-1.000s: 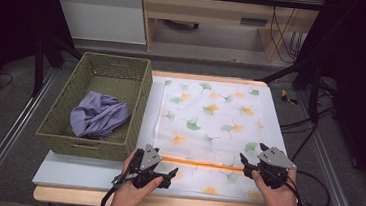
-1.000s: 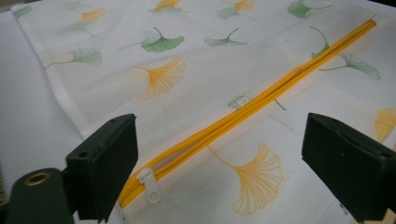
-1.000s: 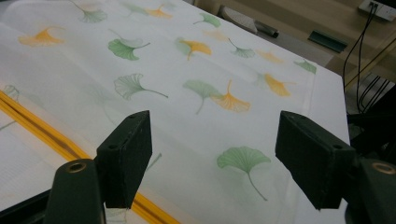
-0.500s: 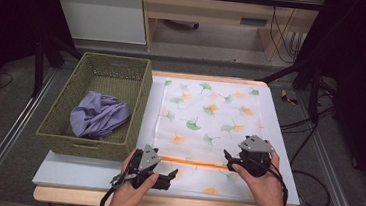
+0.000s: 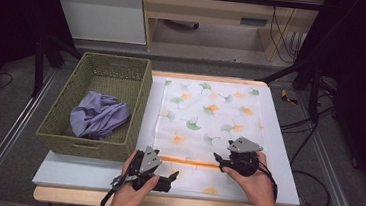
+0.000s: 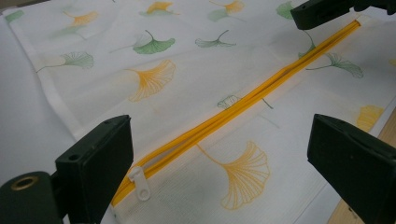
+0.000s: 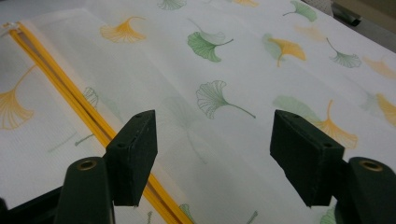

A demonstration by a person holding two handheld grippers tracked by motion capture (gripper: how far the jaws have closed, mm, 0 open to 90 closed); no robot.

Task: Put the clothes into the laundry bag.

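Note:
A white mesh bag point(image 5: 210, 115) printed with green and orange ginkgo leaves lies flat on the table. Its orange zipper point(image 5: 191, 162) runs across the near end. My left gripper point(image 5: 170, 180) sits at the zipper's left end, jaws open. The white zipper pull point(image 6: 140, 184) lies just ahead of the left gripper point(image 6: 219, 140), close to one jaw. My right gripper point(image 5: 219, 163) is at the zipper's right end. The right gripper point(image 7: 212, 140) has just been closing its jaws, which still stand apart over the flat fabric, the zipper point(image 7: 60, 88) running under one jaw.
A green woven basket point(image 5: 142, 89) stands at the table's left with a crumpled purple cloth point(image 5: 97, 115) inside. The white tabletop point(image 5: 286, 157) shows bare to the right of the bag. Cables lie on the floor beyond the right edge.
My right gripper has moved left along the bag's near end to the zipper's right end. The left gripper and the bag have stayed put.

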